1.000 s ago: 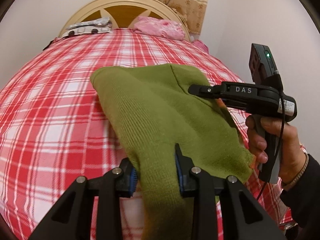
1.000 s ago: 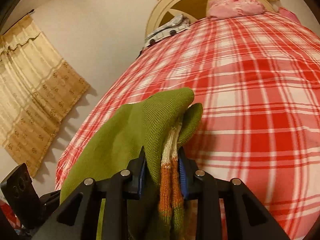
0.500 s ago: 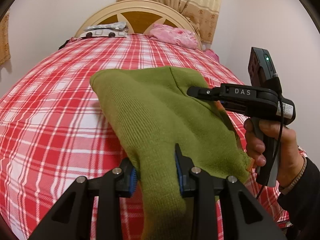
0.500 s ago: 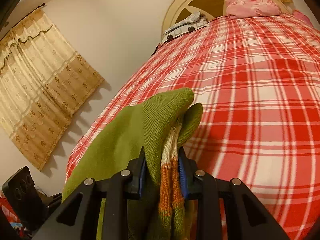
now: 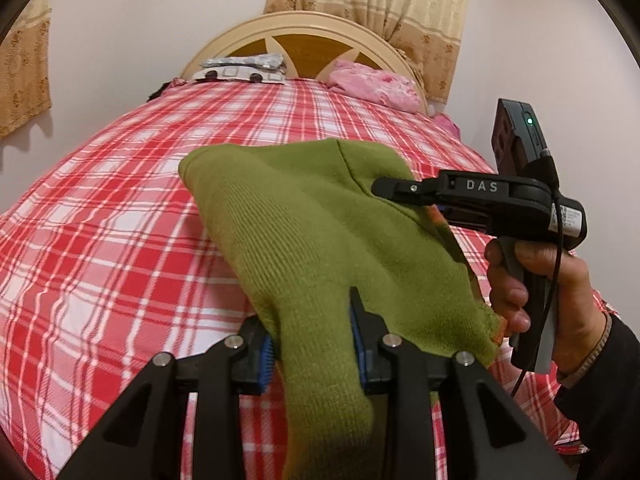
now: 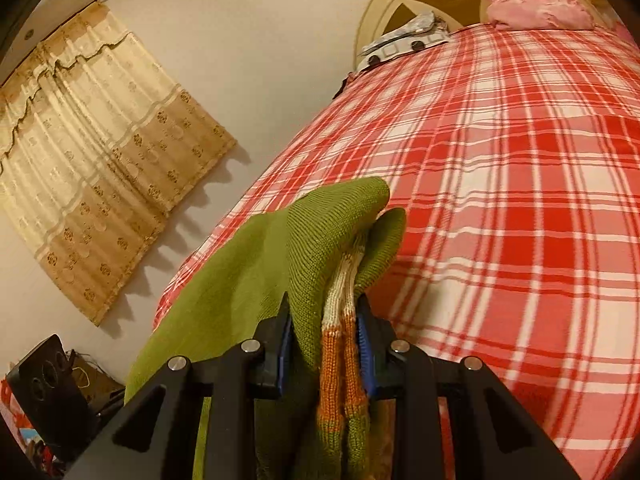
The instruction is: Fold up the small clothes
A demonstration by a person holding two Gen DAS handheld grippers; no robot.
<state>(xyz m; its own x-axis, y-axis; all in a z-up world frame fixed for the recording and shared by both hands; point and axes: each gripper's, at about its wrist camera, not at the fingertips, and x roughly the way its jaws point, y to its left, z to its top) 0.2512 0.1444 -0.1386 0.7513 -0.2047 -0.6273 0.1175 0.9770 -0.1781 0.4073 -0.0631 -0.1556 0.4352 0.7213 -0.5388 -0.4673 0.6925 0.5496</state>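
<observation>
A small green knit sweater (image 5: 320,232) with orange and white striped trim (image 6: 338,320) hangs stretched between my two grippers above the red plaid bed (image 5: 100,240). My left gripper (image 5: 314,344) is shut on one edge of the sweater. My right gripper (image 6: 324,344) is shut on the bunched green and striped edge; it also shows at the right of the left wrist view (image 5: 404,190), held in a hand. The sweater's far corner (image 5: 192,164) sticks out over the bed.
The plaid bed (image 6: 520,200) fills both views. A pink pillow (image 5: 372,84) and a folded grey and white item (image 5: 240,68) lie by the cream headboard (image 5: 304,28). Beige curtains (image 6: 100,160) hang on the wall. A wall is close at the right.
Both grippers have lifted and tilted up with the sweater still held. More of the headboard, wall and curtains shows now. The grip on the sweater is the same.
</observation>
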